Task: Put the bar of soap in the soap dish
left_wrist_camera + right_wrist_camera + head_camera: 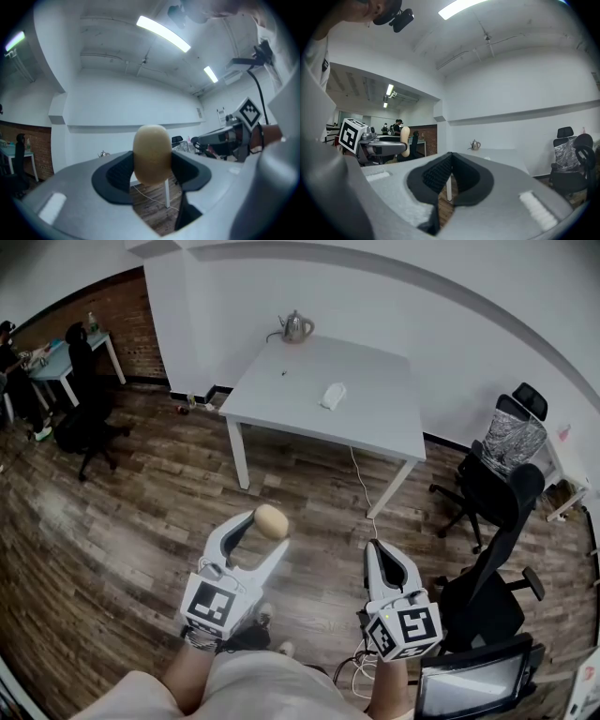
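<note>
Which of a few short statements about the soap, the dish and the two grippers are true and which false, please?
The left gripper holds the tan oval bar of soap between its jaws. True.
The right gripper is wide open. False: its jaws are together, nothing between them.
The white soap dish sits on the white table. True.
The soap lies in the dish. False: it is held in the air, well short of the table.

A white table point(309, 371) stands on wood floor point(122, 521), black office chairs point(516, 491) right.
</note>
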